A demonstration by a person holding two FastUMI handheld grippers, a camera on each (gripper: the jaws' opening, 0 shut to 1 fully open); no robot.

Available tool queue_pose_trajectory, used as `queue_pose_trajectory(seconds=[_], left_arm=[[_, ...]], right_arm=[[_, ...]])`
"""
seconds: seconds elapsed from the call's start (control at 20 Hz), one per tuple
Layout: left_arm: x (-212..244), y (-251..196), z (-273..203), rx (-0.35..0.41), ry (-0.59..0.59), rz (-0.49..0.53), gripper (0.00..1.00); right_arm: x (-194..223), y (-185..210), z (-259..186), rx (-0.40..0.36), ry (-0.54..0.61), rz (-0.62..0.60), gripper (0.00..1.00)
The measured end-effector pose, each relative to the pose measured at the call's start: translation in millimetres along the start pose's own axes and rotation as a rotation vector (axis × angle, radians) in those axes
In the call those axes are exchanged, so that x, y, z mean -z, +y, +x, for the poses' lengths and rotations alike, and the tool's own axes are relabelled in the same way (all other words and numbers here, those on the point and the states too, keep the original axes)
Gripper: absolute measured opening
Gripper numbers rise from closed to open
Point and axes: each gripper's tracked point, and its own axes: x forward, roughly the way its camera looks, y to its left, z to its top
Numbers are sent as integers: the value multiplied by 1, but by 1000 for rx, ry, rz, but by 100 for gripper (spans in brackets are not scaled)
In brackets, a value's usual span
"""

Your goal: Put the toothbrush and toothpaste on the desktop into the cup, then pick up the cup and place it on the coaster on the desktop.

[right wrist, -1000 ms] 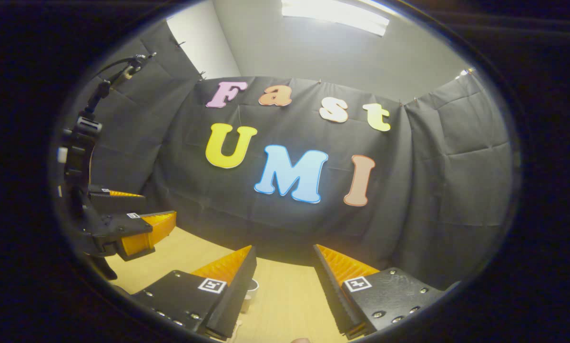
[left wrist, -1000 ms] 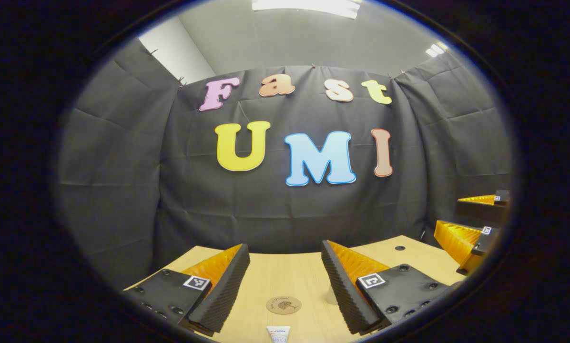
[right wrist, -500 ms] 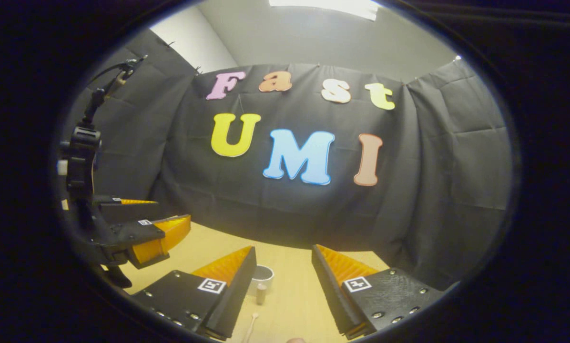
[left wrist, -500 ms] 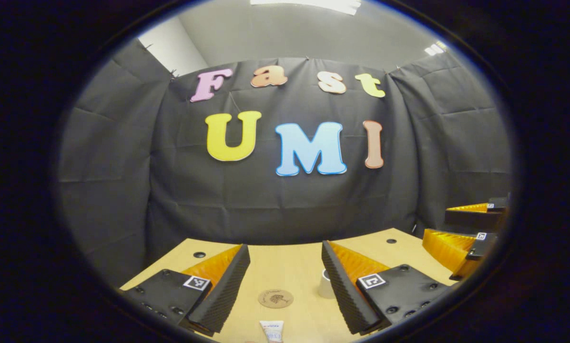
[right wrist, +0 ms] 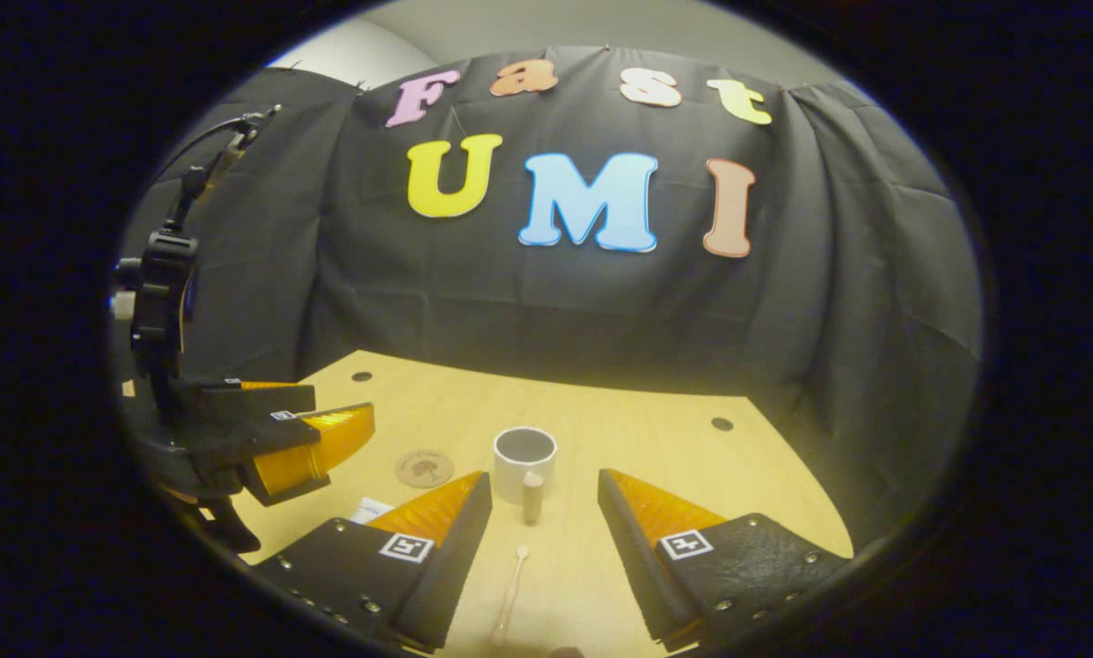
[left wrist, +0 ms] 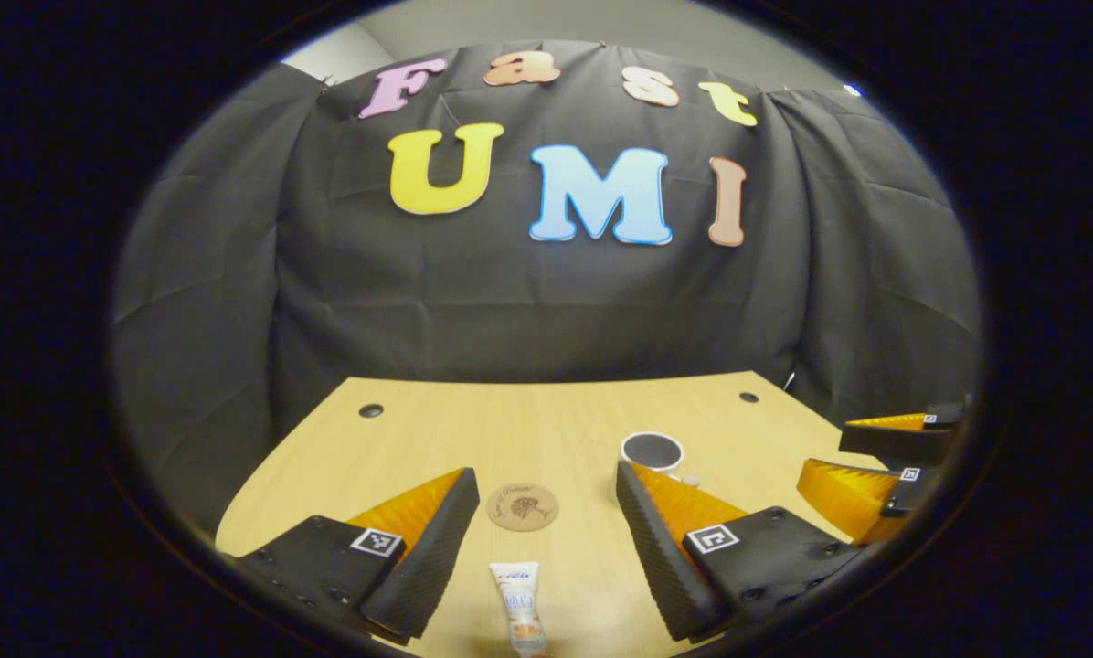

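The toothpaste tube (left wrist: 519,608) lies on the table between the fingers of my open left gripper (left wrist: 546,475), just short of the round brown coaster (left wrist: 523,507). To the right stands the white cup (left wrist: 652,452), partly hidden by my right finger. In the right gripper view the cup (right wrist: 525,457) is upright straight ahead of my open right gripper (right wrist: 544,477), with a short brownish stub (right wrist: 533,498) at its front. The thin white toothbrush (right wrist: 510,594) lies between these fingers. The coaster (right wrist: 424,468) sits left of the cup, and an end of the toothpaste (right wrist: 371,509) peeks out beside my left finger.
The light wooden table (left wrist: 437,439) has a cable hole at each far corner (left wrist: 371,410) (left wrist: 748,397). Black cloth walls close in the back and sides. The right gripper (left wrist: 825,451) hovers open at the table's right side, and the left gripper (right wrist: 344,407) open at its left.
Both views have tipped downward, bringing the table, cup, coaster, toothbrush and more of the toothpaste into sight. Both grippers stay open and hold nothing.
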Motion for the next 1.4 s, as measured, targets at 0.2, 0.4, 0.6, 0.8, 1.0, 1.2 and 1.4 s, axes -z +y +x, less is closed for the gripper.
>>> queue_pose_trajectory(seconds=[0.2, 0.4, 0.6, 0.8, 1.0, 1.2, 1.4], left_arm=[[39, 5, 8, -19, 130, 18, 97], [80, 9, 17, -13, 291, -4, 97], [114, 15, 22, -7, 448, 7, 99], [141, 15, 21, 15, 599, 17, 99], [164, 12, 24, 26, 693, -16, 99], [180, 16, 24, 28, 761, -45, 99], [194, 22, 25, 21, 813, -33, 99]], right_arm=[[23, 8, 11, -27, 99, 68, 75], [47, 10, 21, -30, 220, 141, 75], [77, 10, 28, -16, 354, 146, 75], [102, 19, 34, -31, 465, 169, 77], [123, 23, 32, -33, 594, 153, 77], [150, 24, 36, -29, 704, 133, 78], [168, 26, 37, -31, 794, 136, 78]])
